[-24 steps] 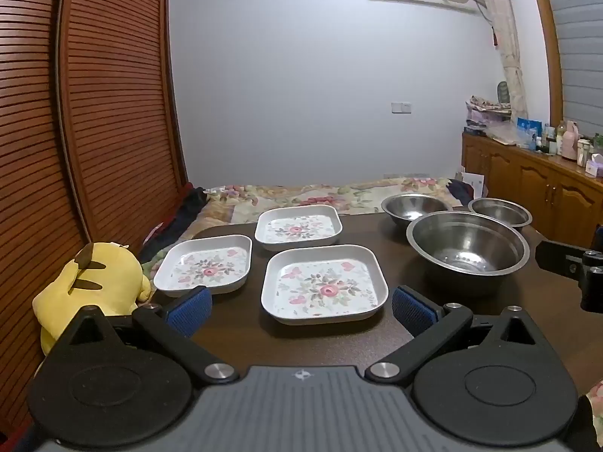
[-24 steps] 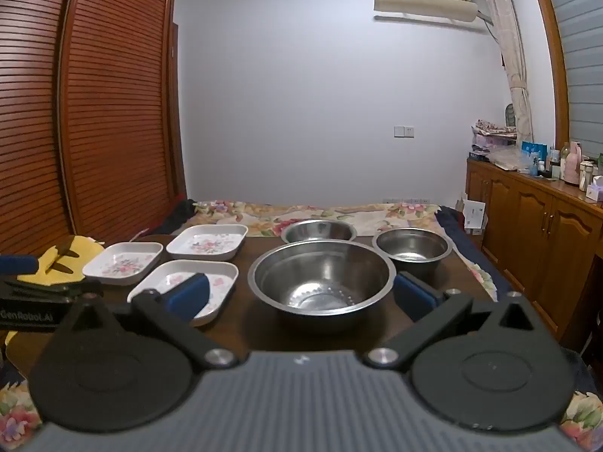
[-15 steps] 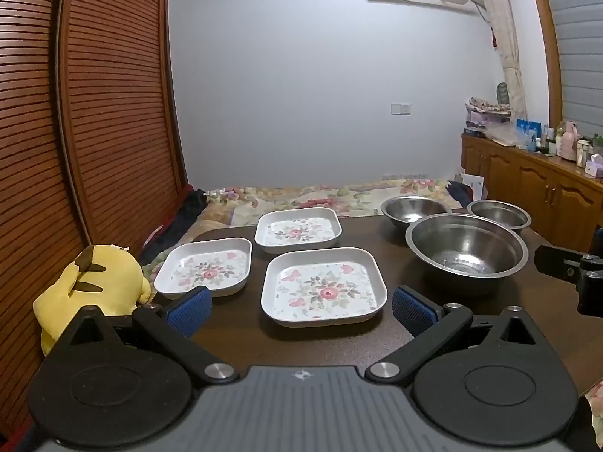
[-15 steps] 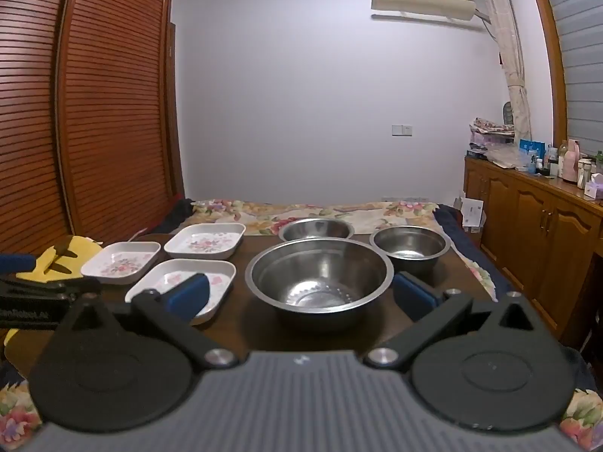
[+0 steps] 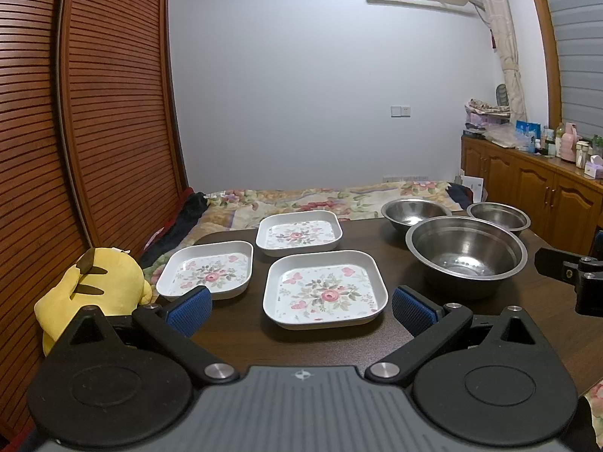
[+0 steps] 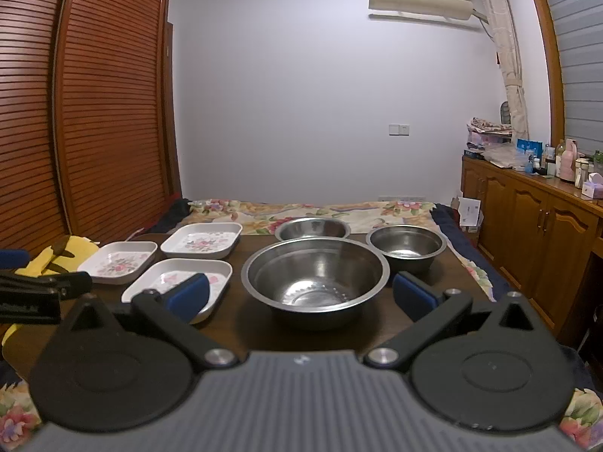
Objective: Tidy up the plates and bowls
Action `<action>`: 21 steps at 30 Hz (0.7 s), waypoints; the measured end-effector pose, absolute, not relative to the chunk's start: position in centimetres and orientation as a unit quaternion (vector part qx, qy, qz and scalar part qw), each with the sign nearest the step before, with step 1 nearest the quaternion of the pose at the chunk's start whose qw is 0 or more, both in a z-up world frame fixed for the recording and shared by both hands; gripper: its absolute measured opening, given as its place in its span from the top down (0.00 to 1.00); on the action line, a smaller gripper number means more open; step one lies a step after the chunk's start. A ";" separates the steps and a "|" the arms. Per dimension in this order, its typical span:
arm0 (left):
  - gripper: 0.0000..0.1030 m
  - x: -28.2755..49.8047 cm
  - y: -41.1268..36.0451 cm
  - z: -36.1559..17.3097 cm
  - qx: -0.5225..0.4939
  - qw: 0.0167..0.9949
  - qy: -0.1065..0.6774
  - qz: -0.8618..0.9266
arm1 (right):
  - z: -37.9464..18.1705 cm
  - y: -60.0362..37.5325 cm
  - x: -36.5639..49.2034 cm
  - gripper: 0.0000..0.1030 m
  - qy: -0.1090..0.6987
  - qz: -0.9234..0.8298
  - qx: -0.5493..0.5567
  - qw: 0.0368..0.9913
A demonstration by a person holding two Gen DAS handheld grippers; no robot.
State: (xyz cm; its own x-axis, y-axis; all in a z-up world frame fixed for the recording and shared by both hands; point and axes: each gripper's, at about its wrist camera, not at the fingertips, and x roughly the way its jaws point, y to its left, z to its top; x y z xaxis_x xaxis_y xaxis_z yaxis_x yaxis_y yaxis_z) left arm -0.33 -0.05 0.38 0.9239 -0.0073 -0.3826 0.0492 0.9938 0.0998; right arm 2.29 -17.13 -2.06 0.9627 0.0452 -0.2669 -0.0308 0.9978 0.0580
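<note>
While I hold both tools low over the near edge of the dark wooden table point(image 5: 233, 324), my left gripper point(image 5: 299, 310) has its blue pads spread wide with nothing between them, and my right gripper point(image 6: 301, 299) stands just as wide and just as empty. Ahead of the left one sit three square floral plates — the nearest plate point(image 5: 324, 288) straight in front, a second plate point(image 5: 207, 269) to its left, and a third plate point(image 5: 299, 232) behind them, none stacked. To the right are three steel bowls: the large bowl point(image 6: 314, 273) right before my right gripper, a medium bowl point(image 6: 312, 228) behind it, and a small bowl point(image 6: 406, 245) to the right — each resting apart on the table. A yellow plush toy point(image 5: 90, 290) lies off the table's left side.
</note>
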 end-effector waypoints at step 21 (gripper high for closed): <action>0.00 -0.4 -0.1 0.4 0.054 0.979 0.194 -0.016 | -2.0 -17.4 2.2 0.00 0.134 0.016 0.026 0.991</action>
